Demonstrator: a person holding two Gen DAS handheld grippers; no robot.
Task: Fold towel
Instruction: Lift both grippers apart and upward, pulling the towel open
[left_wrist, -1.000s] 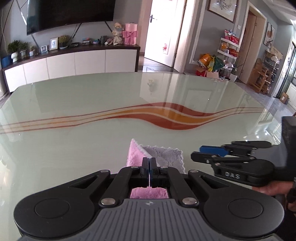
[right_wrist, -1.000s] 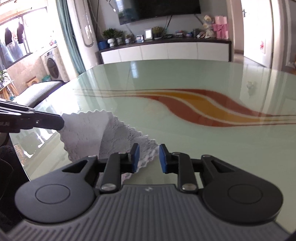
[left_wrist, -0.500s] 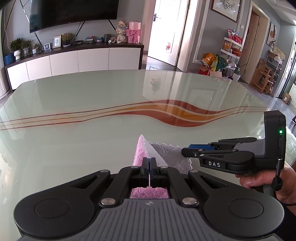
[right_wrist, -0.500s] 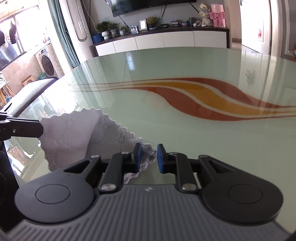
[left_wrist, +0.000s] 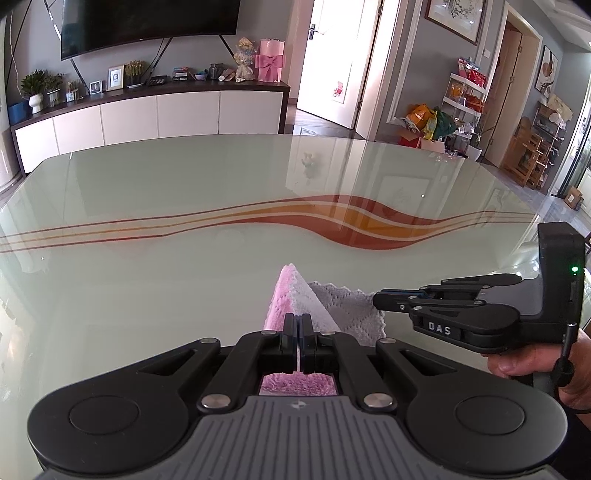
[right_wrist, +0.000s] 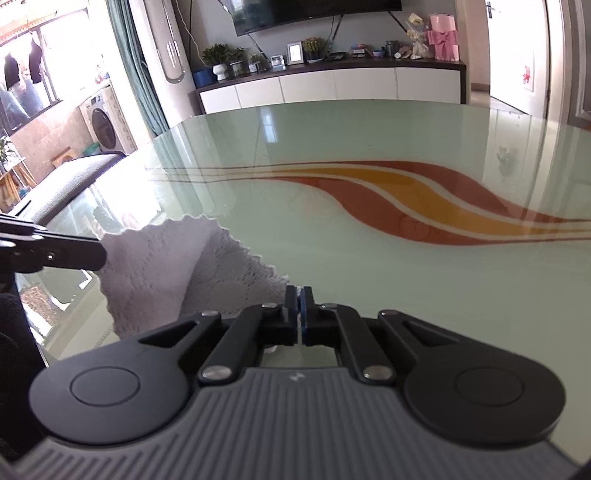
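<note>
Here the small pink-and-white scallop-edged towel (left_wrist: 295, 299) lies near the edge of the glossy green glass tabletop (left_wrist: 184, 206). The left gripper (left_wrist: 297, 325) pinches one lifted corner. The right gripper (right_wrist: 298, 306), jaws just closing, now clamps the towel's other near edge.

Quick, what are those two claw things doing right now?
Left tool: closed, gripping the towel.
Right tool: just closed at the towel's near corner; whether it pinches cloth cannot be told.

glass table (left_wrist: 184, 184) with red-orange wave, white sideboard (left_wrist: 147, 110), television (left_wrist: 147, 22), pink gift box (left_wrist: 270, 61)
</note>
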